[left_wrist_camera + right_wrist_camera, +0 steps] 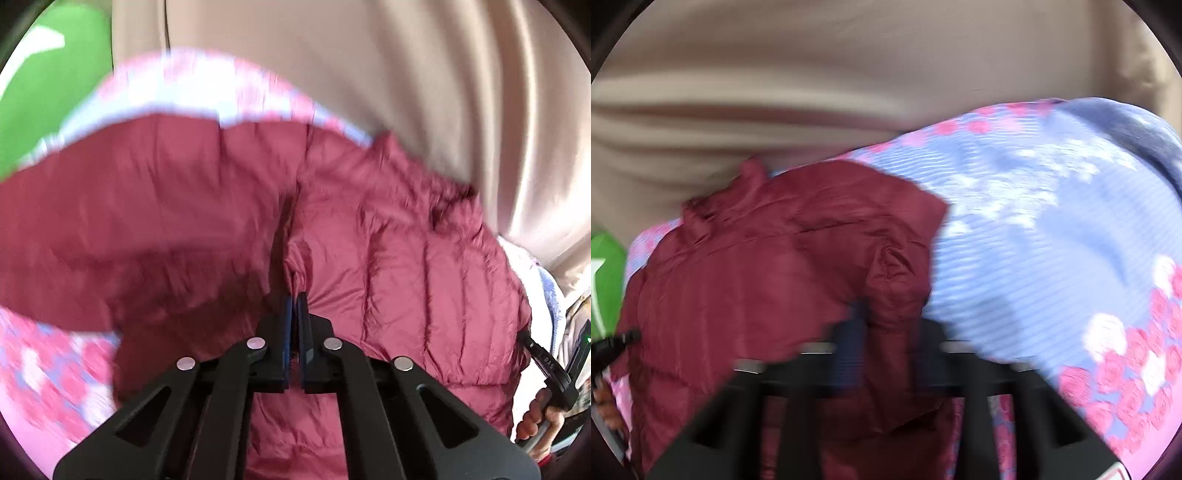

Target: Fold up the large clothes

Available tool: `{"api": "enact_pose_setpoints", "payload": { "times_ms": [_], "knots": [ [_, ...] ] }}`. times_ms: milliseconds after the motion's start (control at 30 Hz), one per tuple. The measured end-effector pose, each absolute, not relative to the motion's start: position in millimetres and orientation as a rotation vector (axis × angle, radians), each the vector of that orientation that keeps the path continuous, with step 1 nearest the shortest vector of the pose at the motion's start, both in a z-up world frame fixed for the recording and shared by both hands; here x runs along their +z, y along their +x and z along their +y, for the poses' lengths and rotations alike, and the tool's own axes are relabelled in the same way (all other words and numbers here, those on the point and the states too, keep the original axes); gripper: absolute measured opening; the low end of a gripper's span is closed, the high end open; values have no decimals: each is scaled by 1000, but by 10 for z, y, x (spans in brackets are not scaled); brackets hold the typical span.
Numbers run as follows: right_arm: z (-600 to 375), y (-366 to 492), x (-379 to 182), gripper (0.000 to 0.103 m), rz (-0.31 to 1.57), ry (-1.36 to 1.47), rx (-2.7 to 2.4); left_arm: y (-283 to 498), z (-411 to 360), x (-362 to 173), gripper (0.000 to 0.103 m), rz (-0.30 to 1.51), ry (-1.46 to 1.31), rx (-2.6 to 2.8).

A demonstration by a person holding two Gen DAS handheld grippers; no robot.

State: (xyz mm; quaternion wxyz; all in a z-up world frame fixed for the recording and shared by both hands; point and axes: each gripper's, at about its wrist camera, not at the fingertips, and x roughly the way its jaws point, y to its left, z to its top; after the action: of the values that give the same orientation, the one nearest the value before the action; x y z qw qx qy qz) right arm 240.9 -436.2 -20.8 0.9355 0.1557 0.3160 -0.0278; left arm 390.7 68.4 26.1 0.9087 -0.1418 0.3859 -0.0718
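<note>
Floral bedspread point(1052, 229), blue with pink roses; beige curtain point(369, 55) hanging behind it; a green object point(55, 92) at the far edge.

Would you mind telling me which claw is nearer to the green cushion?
Left. The left claw grips the maroon jacket on the side where the green cushion lies. The right claw, blurred, sits at the jacket's far side, away from the cushion.

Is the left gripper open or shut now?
Shut: the left gripper has its blue pads nearly together, pinching a fold of the maroon jacket.
</note>
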Motion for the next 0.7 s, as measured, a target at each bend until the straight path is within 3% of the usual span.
{"api": "enact_pose_setpoints", "payload": {
  "times_ms": [133, 167, 300, 467, 533, 700],
  "knots": [
    [-4231, 2017, 225, 0, 362, 338, 28, 3830, 811, 441, 1, 711, -271, -81],
    [-4231, 2034, 211, 0, 364, 328, 8, 3883, 783, 380, 1, 724, -236, -50],
    [-4231, 2566, -353, 0, 677, 201, -124, 4113, 637, -100, 0, 836, -128, 39],
    [-4372, 2132, -34, 0, 512, 336, -115, 4037, 650, -145, 0, 810, -104, 48],
    [-4404, 1930, 66, 6, 464, 362, -101, 4038, 623, -156, 0, 802, -93, 50],
    [-4231, 2007, -198, 6, 614, 254, -58, 4000, 486, -160, 0, 787, -39, 80]
  ]
}}
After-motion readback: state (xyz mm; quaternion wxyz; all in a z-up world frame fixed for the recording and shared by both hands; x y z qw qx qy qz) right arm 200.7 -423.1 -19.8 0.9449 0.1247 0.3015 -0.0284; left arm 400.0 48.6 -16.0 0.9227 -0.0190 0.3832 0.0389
